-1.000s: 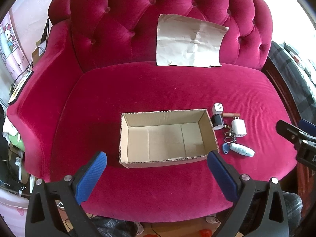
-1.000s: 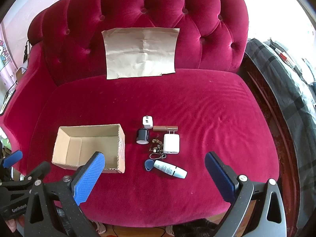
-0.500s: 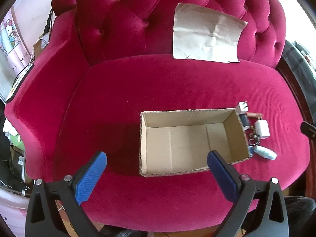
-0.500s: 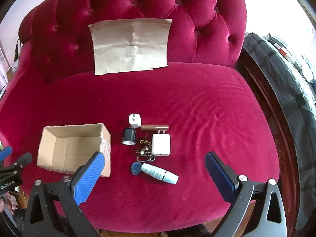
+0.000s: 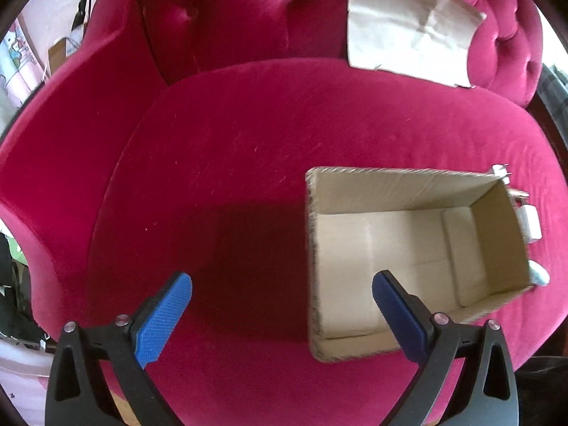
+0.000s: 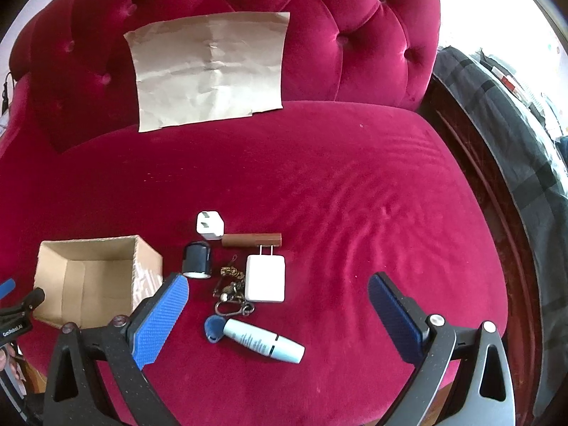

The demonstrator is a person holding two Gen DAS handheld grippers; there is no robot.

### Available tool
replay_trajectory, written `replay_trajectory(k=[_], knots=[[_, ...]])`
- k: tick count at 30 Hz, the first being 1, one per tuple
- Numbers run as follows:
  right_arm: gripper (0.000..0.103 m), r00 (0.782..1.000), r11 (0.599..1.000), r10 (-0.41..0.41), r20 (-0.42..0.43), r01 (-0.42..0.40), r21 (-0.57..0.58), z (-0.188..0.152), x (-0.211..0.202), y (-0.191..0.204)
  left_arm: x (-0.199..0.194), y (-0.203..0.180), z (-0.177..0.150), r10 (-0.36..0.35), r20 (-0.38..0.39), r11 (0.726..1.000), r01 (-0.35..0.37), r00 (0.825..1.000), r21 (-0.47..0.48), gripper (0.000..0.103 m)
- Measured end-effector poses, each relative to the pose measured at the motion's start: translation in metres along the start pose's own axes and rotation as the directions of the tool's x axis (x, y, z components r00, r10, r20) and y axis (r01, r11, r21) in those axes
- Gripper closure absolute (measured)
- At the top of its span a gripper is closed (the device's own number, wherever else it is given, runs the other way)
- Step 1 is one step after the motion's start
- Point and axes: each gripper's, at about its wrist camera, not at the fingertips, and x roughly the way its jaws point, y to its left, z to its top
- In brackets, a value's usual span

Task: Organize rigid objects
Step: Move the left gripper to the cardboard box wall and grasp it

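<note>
An open, empty cardboard box [image 5: 408, 248] [image 6: 88, 284] sits on the red sofa seat. To its right lie a small white plug [image 6: 210, 227], a brown stick [image 6: 252, 240], a black cylinder [image 6: 196, 265], a white charger [image 6: 265, 278], a key ring [image 6: 230, 293], a blue tag [image 6: 213, 327] and a pale blue tube [image 6: 264, 344]. My left gripper [image 5: 282, 285] is open and empty, low over the box's left edge. My right gripper [image 6: 277, 285] is open and empty, just in front of the small objects.
A creased brown paper sheet [image 6: 211, 67] leans on the tufted sofa back [image 6: 355, 35]. A dark plaid cloth [image 6: 514, 163] lies right of the sofa. Clutter and a cartoon poster [image 5: 14, 56] stand to the left.
Both grippers have moved forward and lower toward the seat. The left view has shifted left, so the box now sits at its right. The small objects appear larger in the right view.
</note>
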Motion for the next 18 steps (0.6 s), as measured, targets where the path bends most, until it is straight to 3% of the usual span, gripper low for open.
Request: replay_trajectory(k=[7, 12, 16, 18], knots=[[0.000, 1.000, 1.000, -0.006, 0.009, 0.006, 0.003, -0.004, 0.013, -0.001, 0.024, 0.012, -0.004, -0.043, -0.026, 0.998, 0.042, 0.999, -0.040, 0.005], [0.000, 1.000, 1.000, 0.018, -0.005, -0.018, 0.022, -0.009, 0.022, -0.001, 0.040, 0.013, -0.004, -0.048, -0.058, 0.998, 0.046, 0.997, -0.043, 0.043], [0.000, 1.000, 1.000, 0.004, 0.000, -0.004, -0.008, -0.009, 0.026, 0.006, 0.044, 0.010, -0.007, -0.102, -0.071, 0.994, 0.100, 0.992, -0.039, 0.060], [0.000, 1.000, 1.000, 0.003, 0.005, -0.003, -0.019, -0.008, 0.028, 0.009, 0.044, 0.007, -0.008, -0.110, -0.063, 0.994, 0.110, 0.992, -0.009, 0.074]])
